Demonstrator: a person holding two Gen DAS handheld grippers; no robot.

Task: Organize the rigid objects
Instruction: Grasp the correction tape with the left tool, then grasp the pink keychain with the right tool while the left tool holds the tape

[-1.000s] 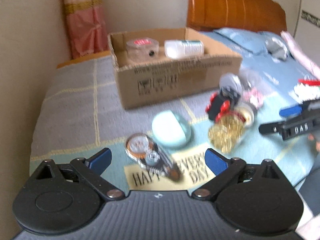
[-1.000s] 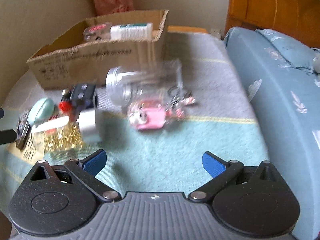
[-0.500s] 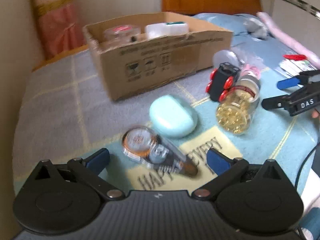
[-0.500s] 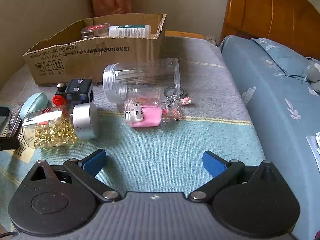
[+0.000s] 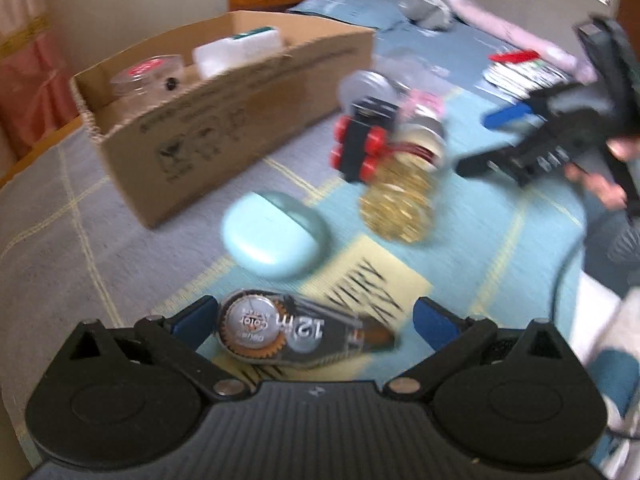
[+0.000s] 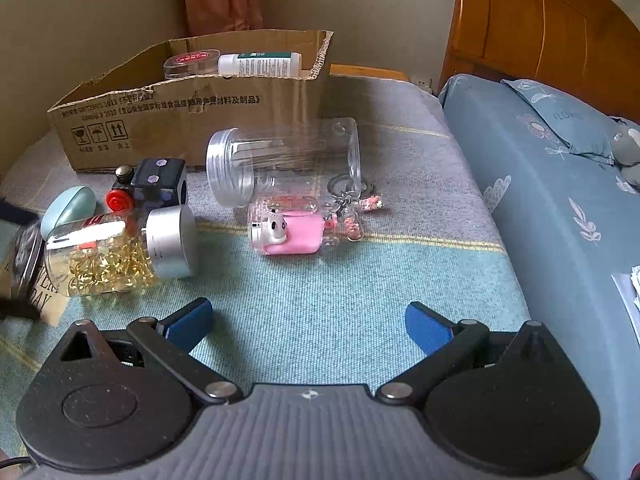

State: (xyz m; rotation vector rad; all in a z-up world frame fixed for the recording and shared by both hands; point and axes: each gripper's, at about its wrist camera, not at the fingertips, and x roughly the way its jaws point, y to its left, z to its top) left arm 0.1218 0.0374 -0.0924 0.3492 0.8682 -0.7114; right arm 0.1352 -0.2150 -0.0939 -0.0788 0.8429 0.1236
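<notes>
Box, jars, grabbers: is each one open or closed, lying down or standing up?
Cardboard box: open on top, two items inside.
Clear jar: on its side, no lid.
Capsule jar: on its side, silver lid on.
Correction tape: flat, between open fingers.
Left gripper: open.
Right gripper: open, empty.

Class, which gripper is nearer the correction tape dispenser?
Left. The left gripper has the correction tape dispenser between its open fingers; the right gripper hovers far off, over bare blanket.
</notes>
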